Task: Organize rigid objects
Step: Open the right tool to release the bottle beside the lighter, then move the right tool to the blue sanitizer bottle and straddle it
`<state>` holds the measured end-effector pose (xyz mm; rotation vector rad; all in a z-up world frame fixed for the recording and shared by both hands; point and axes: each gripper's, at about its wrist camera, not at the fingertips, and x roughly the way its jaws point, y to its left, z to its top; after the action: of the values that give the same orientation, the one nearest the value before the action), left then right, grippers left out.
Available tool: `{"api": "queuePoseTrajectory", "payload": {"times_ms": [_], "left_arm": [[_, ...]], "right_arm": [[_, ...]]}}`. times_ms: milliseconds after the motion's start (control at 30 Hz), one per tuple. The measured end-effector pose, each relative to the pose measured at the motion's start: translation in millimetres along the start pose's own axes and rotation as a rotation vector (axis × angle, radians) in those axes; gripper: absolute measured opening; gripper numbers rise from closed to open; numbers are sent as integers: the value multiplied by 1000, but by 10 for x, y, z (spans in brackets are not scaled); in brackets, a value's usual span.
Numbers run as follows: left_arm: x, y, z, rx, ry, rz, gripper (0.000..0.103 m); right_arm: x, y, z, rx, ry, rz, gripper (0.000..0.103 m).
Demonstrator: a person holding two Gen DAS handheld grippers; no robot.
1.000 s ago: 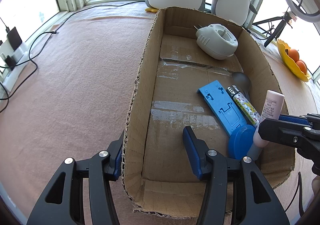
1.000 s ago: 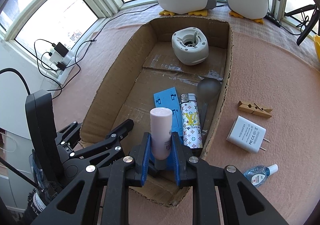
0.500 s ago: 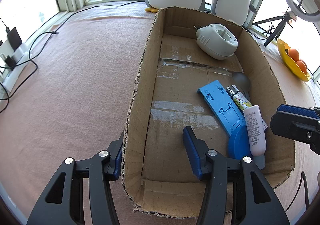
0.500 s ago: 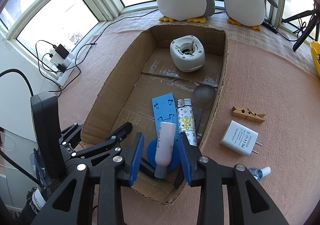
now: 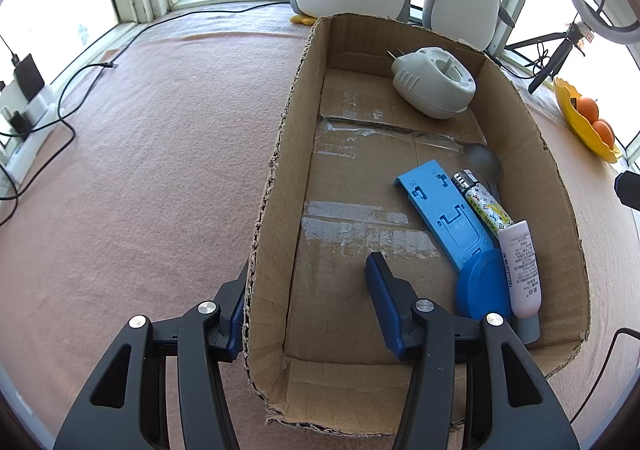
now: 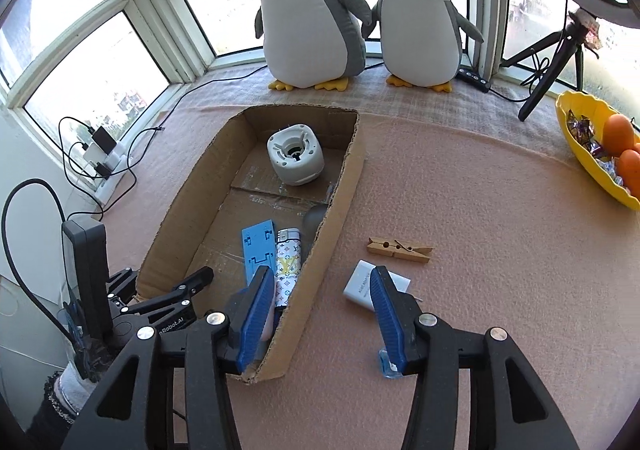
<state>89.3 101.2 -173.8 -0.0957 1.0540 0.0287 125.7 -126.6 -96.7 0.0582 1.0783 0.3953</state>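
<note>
the left gripper (image 5: 306,302) holds the box (image 5: 280,170) wall between narrow fingers. the right gripper (image 6: 318,314) is opening, nothing between its fingers. the tube (image 5: 520,270) lies inside the box, beside the lighter (image 5: 482,206).

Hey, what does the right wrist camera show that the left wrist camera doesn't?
Only the right wrist view shows the wooden clothespin, the white plug adapter and the small clear bottle, all on the pink cloth outside the box. Only the left wrist view clearly shows the pink tube lying on the round blue lid. Both show the cardboard box, blue plastic stand, patterned lighter and white round device.
</note>
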Motion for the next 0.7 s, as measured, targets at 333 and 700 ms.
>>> {"api": "queuePoseTrajectory", "payload": {"times_ms": [333,700], "left_arm": [[-2,5,-7,0,0,0,52],[-3,8,-12,0,0,1,52]], "right_arm": [[45,-559,-83,74,30,-52,46],[159,-643,-482,17,125,-21,46]]}}
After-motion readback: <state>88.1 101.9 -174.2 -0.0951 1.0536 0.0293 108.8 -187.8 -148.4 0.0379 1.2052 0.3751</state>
